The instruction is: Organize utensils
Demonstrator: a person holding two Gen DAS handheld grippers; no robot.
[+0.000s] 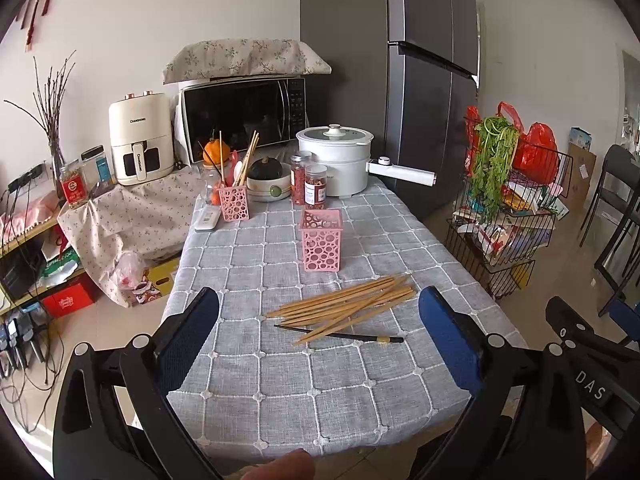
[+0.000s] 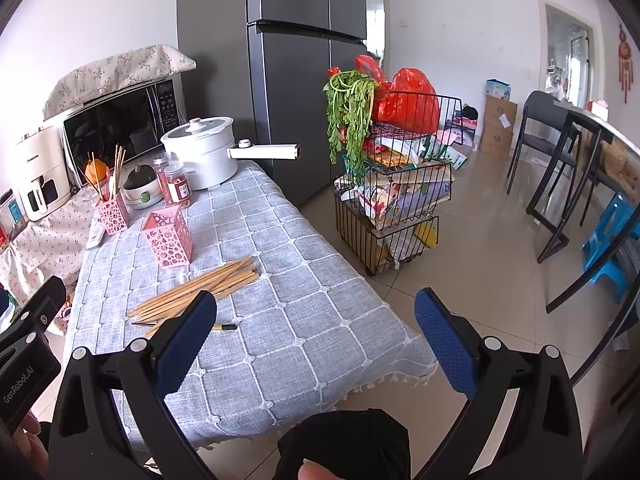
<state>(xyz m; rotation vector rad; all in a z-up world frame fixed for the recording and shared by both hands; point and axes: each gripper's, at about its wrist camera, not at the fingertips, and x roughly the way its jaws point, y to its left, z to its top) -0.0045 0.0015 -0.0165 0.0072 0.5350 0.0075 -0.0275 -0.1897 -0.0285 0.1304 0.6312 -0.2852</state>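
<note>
Several wooden chopsticks [image 1: 346, 304] lie in a loose pile on the grey checked tablecloth, with one black chopstick [image 1: 340, 335] in front of them. An empty pink perforated holder [image 1: 321, 245] stands just behind the pile. A second pink holder [image 1: 234, 203] farther back holds a few chopsticks and spoons. My left gripper [image 1: 318, 338] is open, hovering above the near table edge in front of the pile. My right gripper [image 2: 316, 330] is open and empty, to the right of the chopsticks [image 2: 196, 294], over the table's right front corner. The empty holder also shows in the right wrist view [image 2: 168, 237].
At the table's back stand a white electric pot [image 1: 340, 164] with a long handle, two spice jars [image 1: 308, 184], a bowl with a squash [image 1: 268, 184] and a remote [image 1: 208, 220]. A wire basket cart [image 2: 400, 184] stands right of the table; the fridge [image 2: 296, 80] is behind.
</note>
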